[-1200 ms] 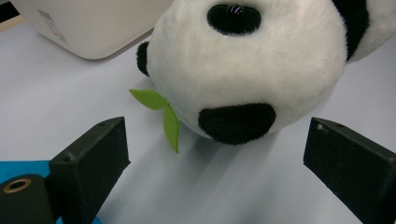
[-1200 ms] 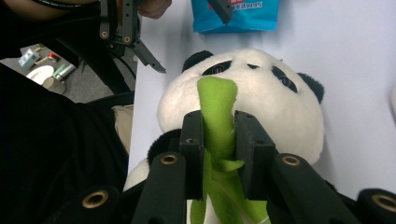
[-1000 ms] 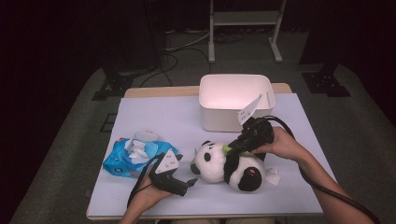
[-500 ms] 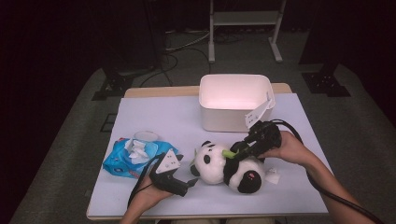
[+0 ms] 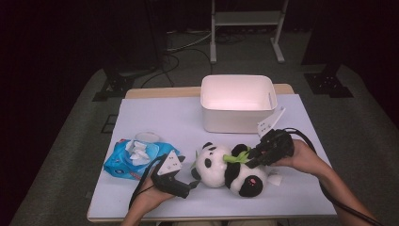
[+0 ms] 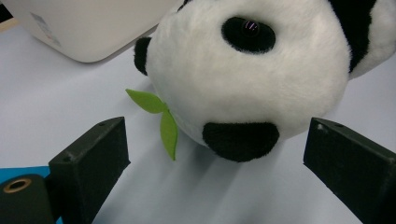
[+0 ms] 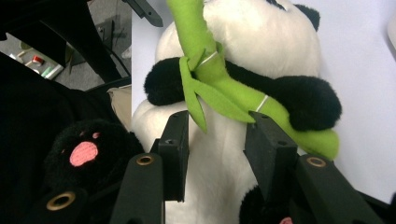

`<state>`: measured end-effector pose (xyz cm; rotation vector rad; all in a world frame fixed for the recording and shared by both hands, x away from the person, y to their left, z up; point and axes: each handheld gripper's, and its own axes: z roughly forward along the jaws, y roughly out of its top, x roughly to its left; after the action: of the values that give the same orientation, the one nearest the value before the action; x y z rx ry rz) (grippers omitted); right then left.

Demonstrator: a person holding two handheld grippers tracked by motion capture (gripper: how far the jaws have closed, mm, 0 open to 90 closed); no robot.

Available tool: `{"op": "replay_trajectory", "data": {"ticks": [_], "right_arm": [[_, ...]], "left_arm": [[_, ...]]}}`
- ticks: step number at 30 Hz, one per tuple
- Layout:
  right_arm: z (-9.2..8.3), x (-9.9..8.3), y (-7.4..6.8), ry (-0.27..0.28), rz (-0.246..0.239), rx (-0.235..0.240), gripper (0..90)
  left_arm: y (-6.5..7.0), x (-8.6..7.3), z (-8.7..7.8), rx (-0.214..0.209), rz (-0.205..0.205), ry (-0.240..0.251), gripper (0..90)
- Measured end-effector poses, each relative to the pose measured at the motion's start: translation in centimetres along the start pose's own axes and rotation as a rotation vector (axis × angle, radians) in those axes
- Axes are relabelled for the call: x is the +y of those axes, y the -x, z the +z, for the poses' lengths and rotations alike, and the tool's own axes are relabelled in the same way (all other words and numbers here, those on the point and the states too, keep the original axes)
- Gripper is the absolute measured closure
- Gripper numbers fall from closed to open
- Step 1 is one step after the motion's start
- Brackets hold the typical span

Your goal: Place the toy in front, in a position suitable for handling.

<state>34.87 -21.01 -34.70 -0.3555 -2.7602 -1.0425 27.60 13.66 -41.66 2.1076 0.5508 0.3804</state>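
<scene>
A black-and-white plush panda (image 5: 221, 172) lies on its side on the pale sheet, hugging a green bamboo stalk (image 5: 235, 158). My right gripper (image 5: 253, 157) comes in from the right over its belly. In the right gripper view the panda (image 7: 261, 42) is close up and the right gripper (image 7: 217, 135) is open; its jaws have just been opening, with white belly fur and a leaf tip of the bamboo stalk (image 7: 219, 79) in the gap. My left gripper (image 5: 192, 181) rests open at the panda's head. The head (image 6: 243, 70) faces the wide-apart left gripper (image 6: 215, 126).
A white bin (image 5: 235, 120) stands behind the panda at the back of the table. To the left lies a blue wipes pack (image 5: 123, 165) with a tissue sticking out. The table's front edge (image 5: 211, 217) runs just below both hands.
The right gripper has slid a little to the right and down along the panda's body, and its jaws stand wider apart. The left gripper and the panda have stayed put.
</scene>
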Motion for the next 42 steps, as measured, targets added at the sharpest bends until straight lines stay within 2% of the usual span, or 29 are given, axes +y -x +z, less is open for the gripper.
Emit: {"op": "replay_trajectory", "data": {"ticks": [8,16,21,24,27,30,33,34,35,42], "right_arm": [[0.1,-0.8,-0.2,0.019,-0.001,-0.009,58.9],[0.3,-1.2,-0.4,0.039,-0.014,-0.015,57.7],[0.3,-1.4,-0.4,0.052,-0.01,-0.016,57.3],[0.3,-1.4,-0.4,0.053,-0.009,-0.016,56.0],[0.4,-1.4,-0.4,0.049,-0.011,-0.018,55.9],[0.4,-1.4,-0.5,0.047,-0.014,-0.019,55.5],[0.4,-1.4,-0.5,0.048,-0.011,-0.015,54.5],[0.4,-1.4,-0.5,0.048,-0.009,-0.015,54.5],[0.4,-1.4,-0.5,0.049,-0.008,-0.015,54.4],[0.4,-1.6,-0.4,0.062,-0.009,-0.014,53.7]], "left_arm": [[0.1,0.2,-0.1,-0.005,0.005,-0.003,5.8],[0.0,0.9,-0.3,-0.033,0.02,0.002,5.8],[-0.2,1.3,-0.3,-0.071,0.047,-0.011,5.9],[-0.3,1.4,-0.5,-0.084,0.069,-0.036,5.9],[-0.4,1.4,-0.7,-0.093,0.073,-0.041,5.9],[-0.7,1.4,-0.9,-0.108,0.073,-0.04,5.9],[-1.3,1.4,-1.2,-0.157,0.058,-0.014,5.9],[-1.3,1.4,-1.2,-0.157,0.058,-0.014,5.9],[-1.5,1.5,-1.4,-0.182,0.054,-0.006,5.9],[-2.1,2.1,-1.7,-0.222,0.088,-0.014,6.0]]}}
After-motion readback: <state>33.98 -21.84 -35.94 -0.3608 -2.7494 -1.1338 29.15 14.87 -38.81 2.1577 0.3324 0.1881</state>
